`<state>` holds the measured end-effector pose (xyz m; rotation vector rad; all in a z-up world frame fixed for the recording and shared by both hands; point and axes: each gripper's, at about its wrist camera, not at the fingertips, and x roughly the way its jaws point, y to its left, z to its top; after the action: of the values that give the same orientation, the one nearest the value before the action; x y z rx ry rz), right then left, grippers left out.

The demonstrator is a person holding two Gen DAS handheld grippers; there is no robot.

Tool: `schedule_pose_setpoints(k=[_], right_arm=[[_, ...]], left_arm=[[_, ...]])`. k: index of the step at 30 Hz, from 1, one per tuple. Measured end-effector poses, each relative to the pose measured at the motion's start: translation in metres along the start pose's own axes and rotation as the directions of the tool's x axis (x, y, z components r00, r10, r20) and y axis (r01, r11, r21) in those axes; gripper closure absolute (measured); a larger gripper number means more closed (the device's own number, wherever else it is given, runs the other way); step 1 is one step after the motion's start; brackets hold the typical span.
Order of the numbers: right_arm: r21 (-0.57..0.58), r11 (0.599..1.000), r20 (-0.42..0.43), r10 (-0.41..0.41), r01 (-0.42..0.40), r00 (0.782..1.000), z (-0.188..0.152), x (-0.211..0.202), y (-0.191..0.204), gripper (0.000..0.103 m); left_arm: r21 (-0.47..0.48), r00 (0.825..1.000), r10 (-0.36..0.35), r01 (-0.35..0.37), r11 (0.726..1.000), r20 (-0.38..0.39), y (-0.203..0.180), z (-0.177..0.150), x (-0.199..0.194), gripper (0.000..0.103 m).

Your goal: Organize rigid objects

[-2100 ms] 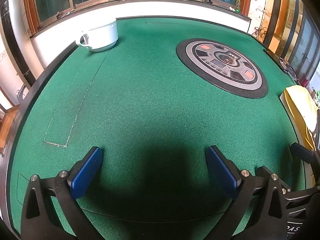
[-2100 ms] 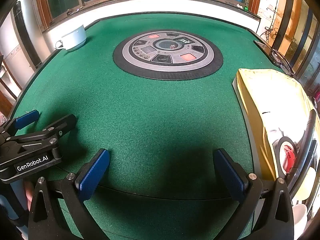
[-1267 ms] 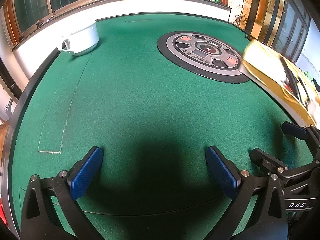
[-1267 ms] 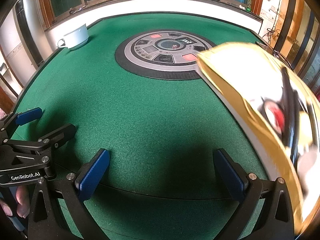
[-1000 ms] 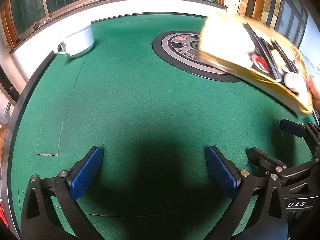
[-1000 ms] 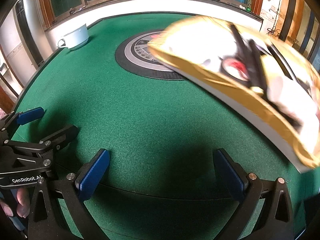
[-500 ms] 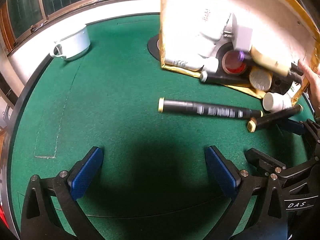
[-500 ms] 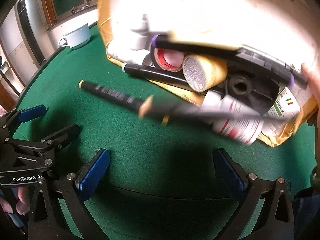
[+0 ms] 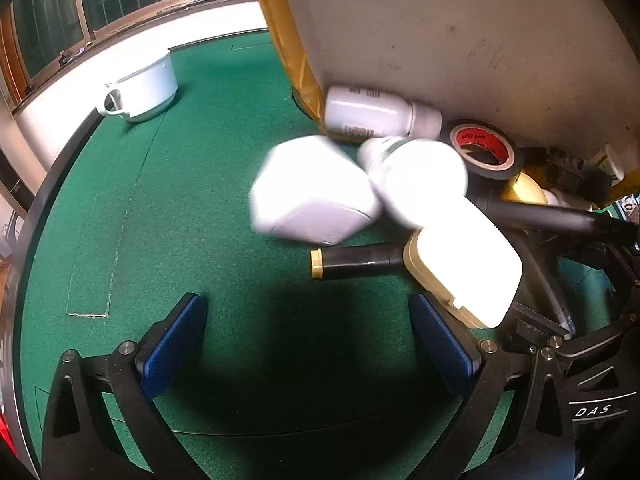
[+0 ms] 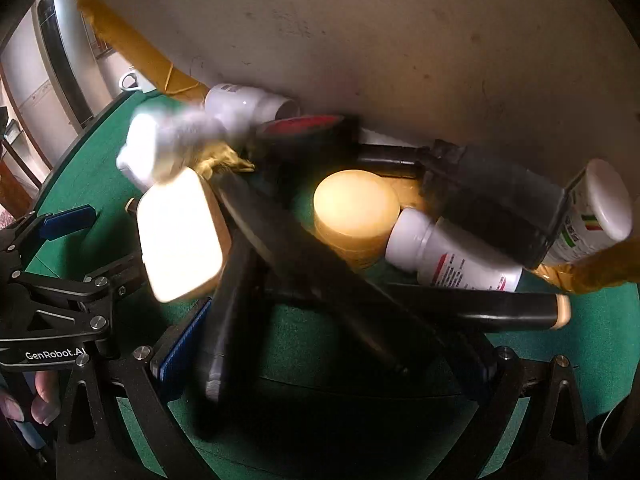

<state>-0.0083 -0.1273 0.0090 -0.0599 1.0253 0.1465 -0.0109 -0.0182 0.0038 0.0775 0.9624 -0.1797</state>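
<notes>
The left hand-held gripper (image 9: 306, 344) hangs low over the green worktop (image 9: 192, 208) with its blue-padded fingers (image 9: 172, 344) wide apart and nothing between them; the right hand-held gripper (image 10: 324, 364) likewise stands spread, with black marker pens (image 10: 312, 264) lying across the gap but not clamped. "DAS" reads on the right unit in the left wrist view, "GenRobot.AI" on the left unit in the right wrist view. At twelve o'clock a gold-edged tray (image 9: 460, 40) is tipped steeply, its rigid contents spilling onto the felt. In the left view a black pen with a gold cap (image 9: 352, 264) lies with its long axis running three to nine o'clock, cap toward nine; a cream flat case (image 9: 464, 268) overlaps its three o'clock end. Two blurred white objects (image 9: 312, 192) tumble just beyond. A white bottle (image 9: 372, 114) lies on its side at the tray's lip, cap toward three, its label unreadable. A black tape roll with a red core (image 9: 482, 148) sits beside it. A white mug (image 9: 142, 86) stands well apart at ten o'clock.
</notes>
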Motion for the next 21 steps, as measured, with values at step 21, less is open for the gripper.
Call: schedule_pose_setpoints(k=[21], right_arm=[[0.001, 1.0, 0.0, 0.002, -0.002, 1.0, 0.0007, -0.006, 0.001, 0.001]], left_arm=[[0.0, 1.0, -0.001, 0.001, 1.0, -0.001, -0.0003, 0.0009, 0.0007, 0.0]])
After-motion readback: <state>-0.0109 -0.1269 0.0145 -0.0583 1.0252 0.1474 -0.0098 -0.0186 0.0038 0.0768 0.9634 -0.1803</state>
